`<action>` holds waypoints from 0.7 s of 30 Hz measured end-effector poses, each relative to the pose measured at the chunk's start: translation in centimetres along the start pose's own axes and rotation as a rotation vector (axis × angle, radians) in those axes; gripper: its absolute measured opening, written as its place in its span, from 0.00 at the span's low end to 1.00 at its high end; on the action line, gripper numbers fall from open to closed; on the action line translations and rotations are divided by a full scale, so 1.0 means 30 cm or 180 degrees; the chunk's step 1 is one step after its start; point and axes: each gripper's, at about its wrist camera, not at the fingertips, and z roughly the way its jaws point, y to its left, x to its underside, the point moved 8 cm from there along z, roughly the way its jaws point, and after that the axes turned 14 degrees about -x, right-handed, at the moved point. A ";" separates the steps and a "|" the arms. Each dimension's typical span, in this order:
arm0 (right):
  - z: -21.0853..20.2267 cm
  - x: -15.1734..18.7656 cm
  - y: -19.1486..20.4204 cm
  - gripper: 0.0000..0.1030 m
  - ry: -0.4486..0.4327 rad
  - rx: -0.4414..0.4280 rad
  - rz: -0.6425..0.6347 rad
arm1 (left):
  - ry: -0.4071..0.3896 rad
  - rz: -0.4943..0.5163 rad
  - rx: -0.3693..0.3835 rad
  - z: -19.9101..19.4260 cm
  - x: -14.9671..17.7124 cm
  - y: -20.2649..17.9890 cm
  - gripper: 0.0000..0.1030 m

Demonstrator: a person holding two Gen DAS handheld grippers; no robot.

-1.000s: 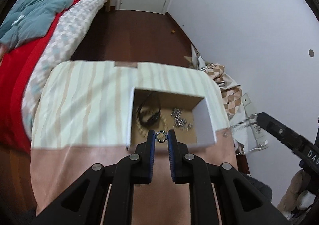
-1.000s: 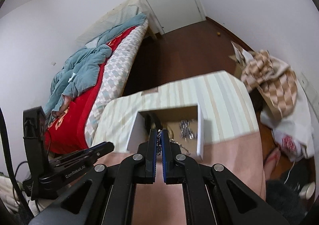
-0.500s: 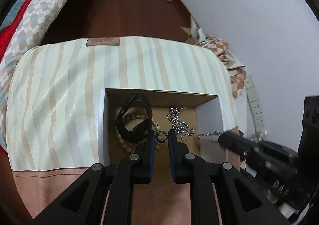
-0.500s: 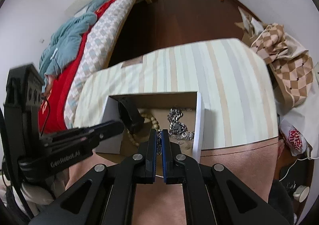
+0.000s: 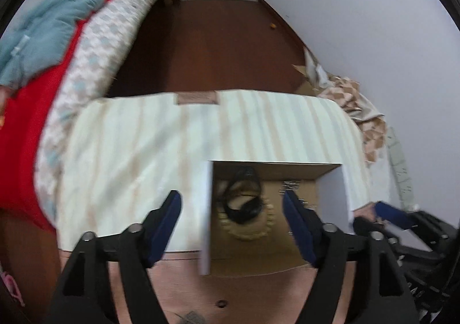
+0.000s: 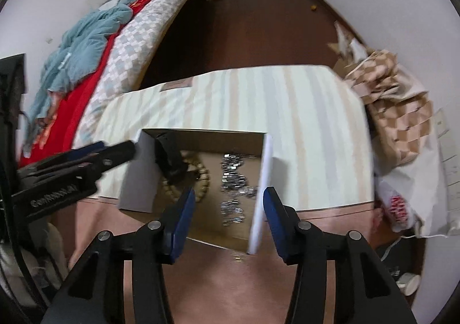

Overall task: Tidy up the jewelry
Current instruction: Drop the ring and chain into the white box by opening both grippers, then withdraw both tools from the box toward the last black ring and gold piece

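One open cardboard box (image 5: 276, 252) with white outer walls sits on the table (image 5: 143, 151), at the near edge of a striped cloth. It holds three pieces of jewelry: one black band (image 5: 243, 204), one string of tan beads (image 5: 251, 230) lying in a loop under and around the band, and one heap of silver chain (image 6: 234, 180) on the right half of the floor.

The right wrist view shows the chain clearly as glinting links; in the left wrist view it is mostly hidden behind the tool's right finger. The left wrist view shows the bead loop whole.

The left tool (image 5: 233, 219) has its fingers spread wide, holding nothing, straddling the box's left wall. The right tool (image 6: 228, 216) is likewise spread and empty, straddling the box's right wall.

A bed (image 6: 95, 45) with one red cover and one blue blanket stands left of the table.
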 end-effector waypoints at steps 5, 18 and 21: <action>-0.014 0.029 -0.023 0.70 -0.0027 0.0321 -0.0008 | -0.0140 -0.0008 -0.0348 -0.021 0.047 0.078 0.81; -0.048 0.097 0.010 1.00 -0.0180 0.0804 -0.0107 | -0.0341 -0.0038 -0.0701 -0.074 0.150 0.140 0.99; -0.071 0.109 0.023 1.00 -0.0225 0.0835 -0.0119 | -0.0366 -0.0070 -0.0703 -0.094 0.162 0.148 0.99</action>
